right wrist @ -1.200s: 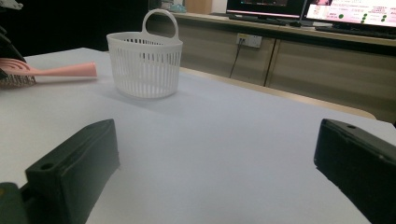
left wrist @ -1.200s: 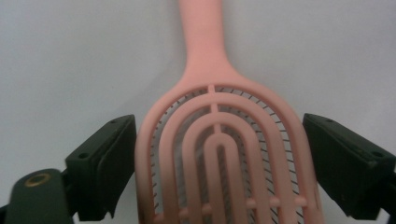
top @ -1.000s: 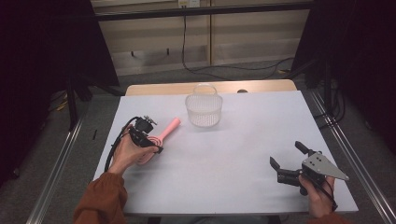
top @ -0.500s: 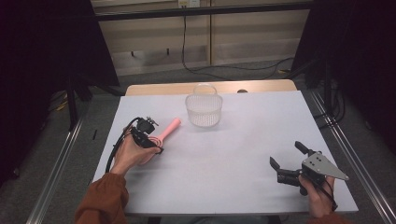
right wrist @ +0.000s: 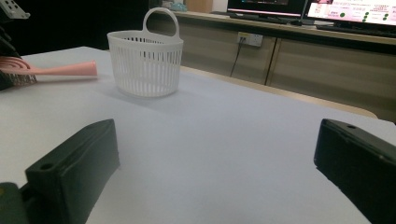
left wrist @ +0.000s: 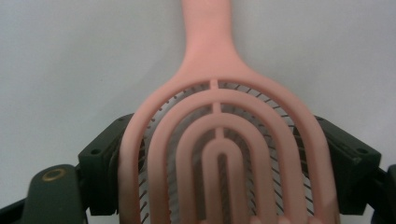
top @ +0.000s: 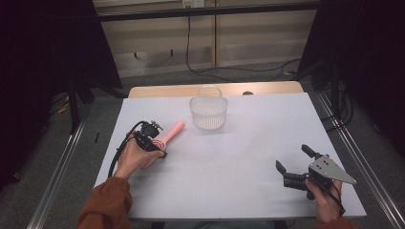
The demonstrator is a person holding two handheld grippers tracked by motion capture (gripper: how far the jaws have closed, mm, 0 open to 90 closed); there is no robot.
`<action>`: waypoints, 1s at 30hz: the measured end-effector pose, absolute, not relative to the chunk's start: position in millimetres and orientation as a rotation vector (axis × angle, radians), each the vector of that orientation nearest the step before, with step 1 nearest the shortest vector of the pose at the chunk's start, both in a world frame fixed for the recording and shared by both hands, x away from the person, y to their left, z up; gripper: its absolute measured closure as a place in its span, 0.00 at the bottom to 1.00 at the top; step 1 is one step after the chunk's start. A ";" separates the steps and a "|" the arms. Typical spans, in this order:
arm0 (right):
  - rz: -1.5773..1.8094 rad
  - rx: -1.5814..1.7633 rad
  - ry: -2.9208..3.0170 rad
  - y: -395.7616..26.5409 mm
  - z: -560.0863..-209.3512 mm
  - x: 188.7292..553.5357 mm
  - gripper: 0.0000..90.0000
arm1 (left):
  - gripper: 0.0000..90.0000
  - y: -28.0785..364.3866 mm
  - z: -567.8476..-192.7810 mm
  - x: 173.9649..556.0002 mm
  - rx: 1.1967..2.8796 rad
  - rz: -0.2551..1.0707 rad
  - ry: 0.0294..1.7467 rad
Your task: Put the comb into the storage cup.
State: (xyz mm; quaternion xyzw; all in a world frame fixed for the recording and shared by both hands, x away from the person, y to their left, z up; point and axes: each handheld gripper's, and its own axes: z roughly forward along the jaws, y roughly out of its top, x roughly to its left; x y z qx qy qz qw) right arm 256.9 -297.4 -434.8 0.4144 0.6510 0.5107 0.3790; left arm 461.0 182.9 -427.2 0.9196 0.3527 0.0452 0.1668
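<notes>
- High view: the left hand-held gripper (top: 154,139) sat at the left of the white bench (top: 248,157) with the head of a pink hairbrush (top: 171,134) between its jaws. The brush's handle pointed away toward the white basket (top: 208,112), which stood near the bench's far edge, a short way from the handle tip and not touching it. The right hand-held gripper (top: 290,174) rested near the front right corner, well apart from both things, its jaws spread with nothing between them.
- Left gripper view: the pink hairbrush (left wrist: 219,144) lay with its ribbed back up and bristles down over the bench. One black jaw stood at each flank of the head. These jaws had just been closing, with the brush head between them, and they appeared to meet its sides; a firm pinch could not be confirmed.
- Right gripper view: the two black jaws stood wide apart over bare bench. The basket (right wrist: 145,63) stood upright beyond them, and no contents showed through its slats, though its inside was hidden from here. The brush handle (right wrist: 65,70) pointed toward it from the left.
- Judgement: the work seemed to be at the grasping stage. The brush was being taken hold of but not yet raised or carried; lifting it and setting it in the basket appeared to remain.
</notes>
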 end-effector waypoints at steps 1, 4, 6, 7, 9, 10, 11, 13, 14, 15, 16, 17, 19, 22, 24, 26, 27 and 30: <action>1.306 1.058 1.661 -297.3 -434.9 257.1 0.00 | 0.20 183.0 -427.1 461.1 2.620 0.128 1.007; 1.305 1.060 1.663 -297.3 -434.9 257.1 0.00 | 0.20 181.6 -426.7 460.4 2.622 0.126 1.024; 1.304 1.059 1.663 -297.3 -434.9 257.1 0.00 | 0.20 182.1 -426.8 461.0 2.619 0.119 1.014; 1.305 1.060 1.663 -297.3 -435.0 257.1 0.00 | 0.21 182.7 -426.7 461.2 2.613 0.114 1.024; 1.305 1.063 1.662 -297.2 -435.0 257.1 0.00 | 0.21 184.0 -426.8 461.3 2.603 0.117 1.028; 1.304 1.065 1.661 -297.6 -435.1 257.3 0.00 | 0.21 184.0 -426.9 461.2 2.603 0.116 1.032; 1.304 1.065 1.661 -297.6 -435.1 257.3 0.00 | 0.21 183.7 -426.6 460.5 2.599 0.124 1.040; 1.303 1.064 1.662 -297.6 -435.1 257.3 0.00 | 0.21 183.3 -426.6 460.2 2.601 0.129 1.049; 1.304 1.065 1.660 -297.5 -435.1 257.2 0.00 | 0.21 182.9 -426.4 460.0 2.600 0.130 1.049; 1.305 1.063 1.662 -297.4 -435.1 257.2 0.00 | 0.21 182.3 -426.5 459.5 2.602 0.134 1.049; 1.305 1.064 1.661 -297.4 -435.1 257.2 0.00 | 0.21 181.8 -426.1 458.5 2.610 0.140 1.048; 1.305 1.064 1.661 -297.4 -435.1 257.2 0.00 | 0.21 181.8 -426.1 458.5 2.610 0.140 1.048; 1.303 1.065 1.661 -297.5 -435.1 257.2 0.00 | 0.21 181.6 -425.9 457.0 2.603 0.159 1.050; 1.302 1.072 1.666 -297.4 -435.4 257.1 0.00 | 0.21 181.3 -425.3 456.0 2.603 0.160 1.048; 1.302 1.073 1.665 -297.5 -435.4 257.2 0.00 | 0.21 181.1 -424.9 455.9 2.607 0.160 1.051; 1.300 1.072 1.667 -297.5 -435.4 257.2 0.00 | 0.21 181.6 -423.3 455.8 2.602 0.163 1.047; 1.301 1.074 1.665 -297.4 -435.3 257.1 0.00 | 0.21 181.7 -422.7 455.2 2.592 0.170 1.058; 1.301 1.074 1.665 -297.5 -435.3 257.2 0.00 | 0.21 181.6 -422.4 455.0 2.606 0.178 1.054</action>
